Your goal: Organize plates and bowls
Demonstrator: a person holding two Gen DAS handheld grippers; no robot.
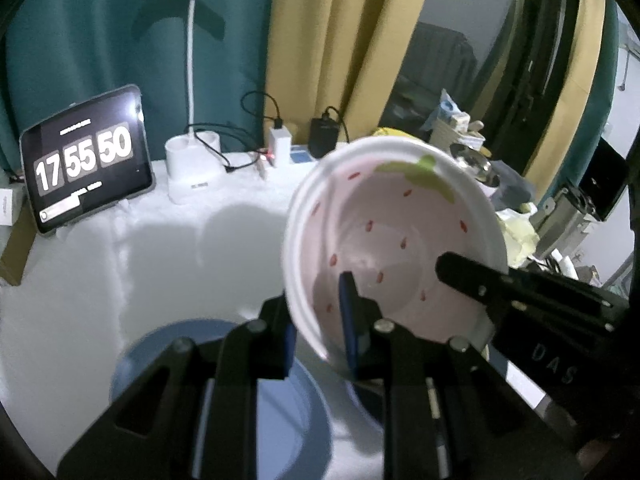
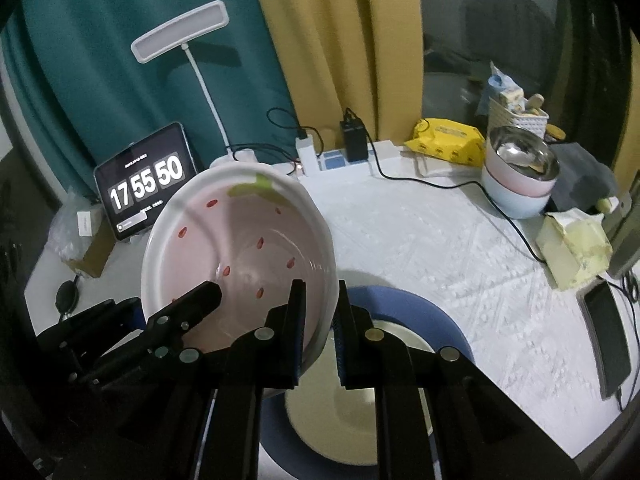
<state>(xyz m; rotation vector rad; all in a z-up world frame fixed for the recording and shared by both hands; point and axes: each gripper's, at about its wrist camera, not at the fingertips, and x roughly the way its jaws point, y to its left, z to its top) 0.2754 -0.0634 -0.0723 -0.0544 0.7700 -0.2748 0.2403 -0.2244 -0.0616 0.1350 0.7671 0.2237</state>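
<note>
A pink strawberry-pattern bowl [image 1: 396, 240] with a white rim is held tilted in the air above the table; it also shows in the right wrist view [image 2: 248, 252]. My left gripper [image 1: 320, 332] is shut on its near left rim, one finger inside the bowl and one outside. My right gripper [image 2: 320, 336] is shut on the opposite rim in the same way. Below the bowl a blue plate [image 2: 444, 320] lies on the table with a cream plate [image 2: 352, 412] stacked on it. The blue plate also shows in the left wrist view [image 1: 132, 364].
A tablet clock [image 2: 146, 188] and a white desk lamp [image 2: 180, 32] stand at the back. Stacked bowls with a steel bowl on top [image 2: 520, 180], a yellow wipes pack [image 2: 448, 140], a tissue pack [image 2: 572, 248] and a phone [image 2: 608, 336] are at the right. Cables cross the white tablecloth [image 2: 440, 248].
</note>
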